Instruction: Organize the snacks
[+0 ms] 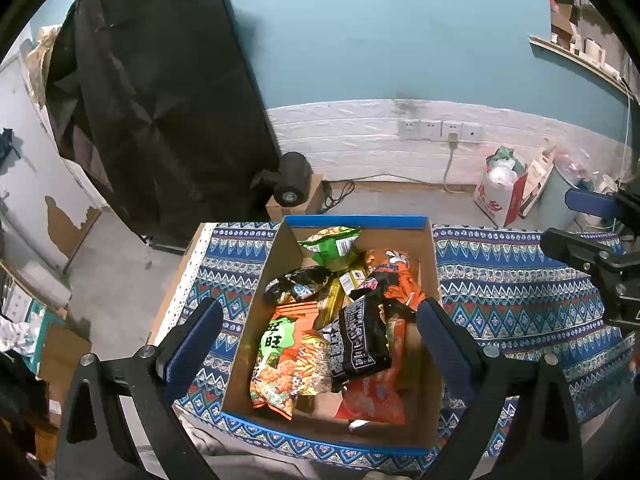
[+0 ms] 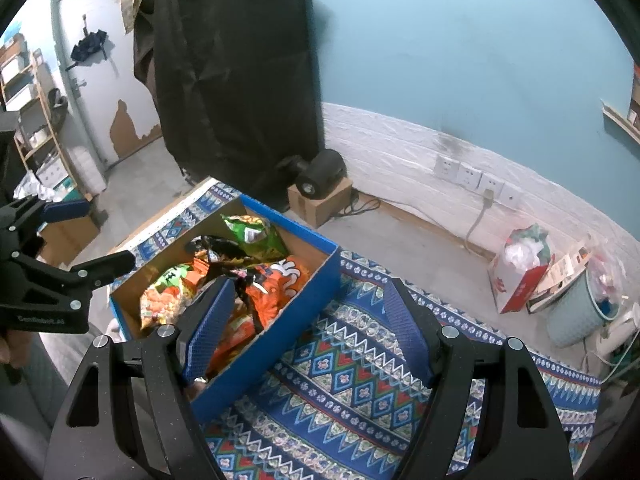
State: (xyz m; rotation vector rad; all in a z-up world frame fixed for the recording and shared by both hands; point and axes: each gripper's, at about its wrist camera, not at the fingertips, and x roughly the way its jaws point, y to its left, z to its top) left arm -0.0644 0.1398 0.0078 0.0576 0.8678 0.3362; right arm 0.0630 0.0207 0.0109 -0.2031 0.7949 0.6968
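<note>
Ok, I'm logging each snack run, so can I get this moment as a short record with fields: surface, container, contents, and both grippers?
surface: patterned blue cloth over a table
container: open cardboard box with blue rim, standing on the cloth
contents: loose snack bags piled inside: green bag at the far end, black bag on top, orange bag by the right wall
left gripper: open, above the box, holding nothing
right gripper: open, over the box's right wall and the cloth, holding nothing
outside the box: no snacks seen on the cloth
</note>
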